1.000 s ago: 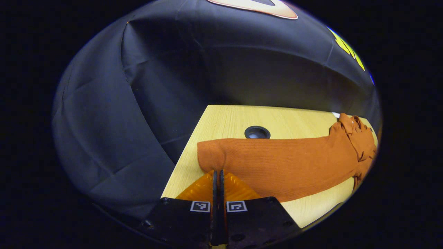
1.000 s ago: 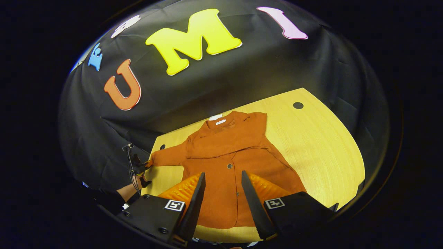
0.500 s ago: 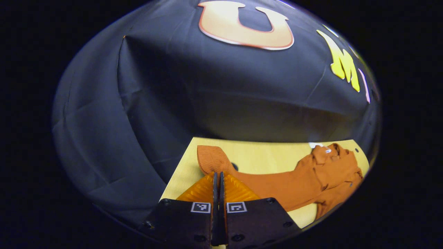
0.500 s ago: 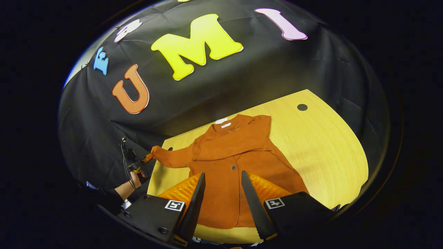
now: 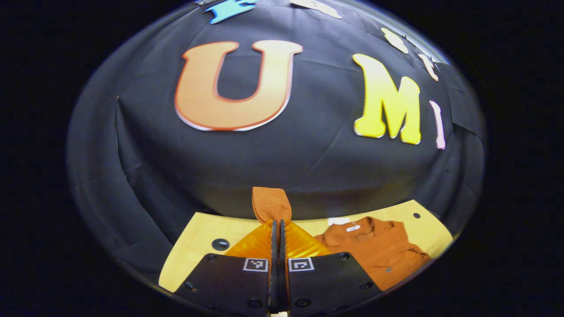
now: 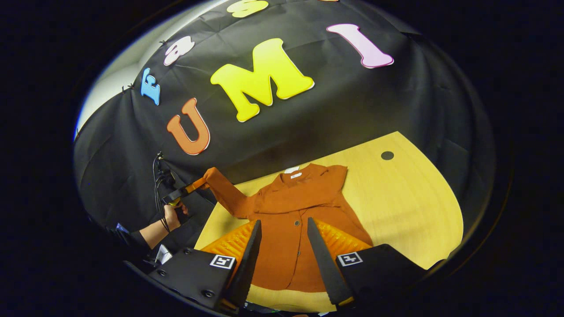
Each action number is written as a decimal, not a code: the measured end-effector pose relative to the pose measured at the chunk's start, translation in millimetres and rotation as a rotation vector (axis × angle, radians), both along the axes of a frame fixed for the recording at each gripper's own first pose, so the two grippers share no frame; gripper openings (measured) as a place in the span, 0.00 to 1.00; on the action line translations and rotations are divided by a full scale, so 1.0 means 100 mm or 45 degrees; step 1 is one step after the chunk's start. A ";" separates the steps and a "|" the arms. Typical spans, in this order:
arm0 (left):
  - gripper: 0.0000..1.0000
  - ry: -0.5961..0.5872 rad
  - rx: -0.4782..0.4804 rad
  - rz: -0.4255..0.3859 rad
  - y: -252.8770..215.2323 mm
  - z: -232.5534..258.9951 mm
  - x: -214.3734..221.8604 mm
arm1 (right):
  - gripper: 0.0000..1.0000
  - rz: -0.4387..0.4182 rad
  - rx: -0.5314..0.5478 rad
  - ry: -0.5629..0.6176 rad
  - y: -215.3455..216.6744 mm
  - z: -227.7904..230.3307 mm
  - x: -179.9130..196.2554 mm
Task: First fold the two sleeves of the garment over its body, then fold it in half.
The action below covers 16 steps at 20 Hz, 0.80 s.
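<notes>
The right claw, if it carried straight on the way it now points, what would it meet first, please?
Most likely the front of the orange garment, which lies flat on the table straight ahead of the open right claw; depth is hard to judge, but nothing stands between them.

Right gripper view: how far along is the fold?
Done: one sleeve lies across the chest of the garment. In hand: the left gripper is shut on the other sleeve's cuff, raised off the table. Left: lay it over, then halve. The right gripper hangs open.
</notes>
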<state>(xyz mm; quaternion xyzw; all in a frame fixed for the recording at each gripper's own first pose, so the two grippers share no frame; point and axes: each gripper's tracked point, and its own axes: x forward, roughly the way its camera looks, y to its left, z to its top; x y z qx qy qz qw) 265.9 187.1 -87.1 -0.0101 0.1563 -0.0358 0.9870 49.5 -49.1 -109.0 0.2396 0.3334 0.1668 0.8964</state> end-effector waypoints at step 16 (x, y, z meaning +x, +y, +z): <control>0.03 0.309 0.178 -0.389 -3.66 -1.51 0.20 | 0.69 -0.305 -0.074 0.000 -2.19 -0.10 -0.42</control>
